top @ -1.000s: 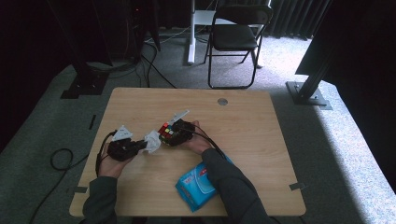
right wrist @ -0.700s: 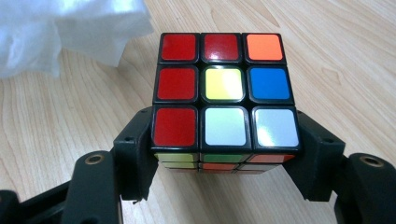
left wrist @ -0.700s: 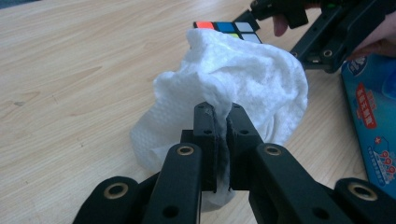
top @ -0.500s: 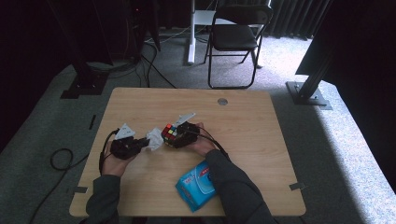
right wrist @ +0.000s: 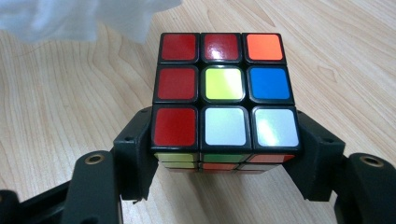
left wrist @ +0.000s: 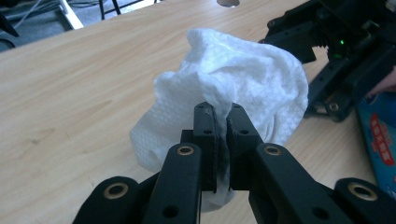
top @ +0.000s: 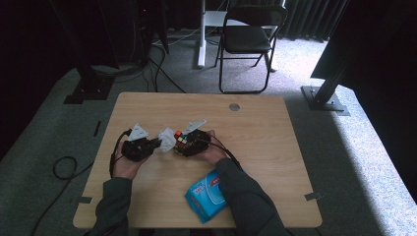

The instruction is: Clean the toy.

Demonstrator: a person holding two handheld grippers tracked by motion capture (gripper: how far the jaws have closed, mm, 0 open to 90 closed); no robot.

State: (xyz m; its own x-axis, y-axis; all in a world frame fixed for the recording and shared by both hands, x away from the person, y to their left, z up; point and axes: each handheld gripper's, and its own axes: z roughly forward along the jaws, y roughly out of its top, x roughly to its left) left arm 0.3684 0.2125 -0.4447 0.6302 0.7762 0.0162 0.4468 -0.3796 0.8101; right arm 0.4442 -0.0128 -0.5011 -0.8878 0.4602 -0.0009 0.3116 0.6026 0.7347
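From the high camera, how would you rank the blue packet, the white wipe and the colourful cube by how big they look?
1. Blue packet, clearly largest, though a sleeve covers part of it.
2. White wipe and colourful cube: they look about alike, and each is partly hidden by the fingers holding it, so no ranking between them.

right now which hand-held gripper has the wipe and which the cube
The left hand-held gripper pinches the white wipe; the right hand-held gripper clamps the colour cube.
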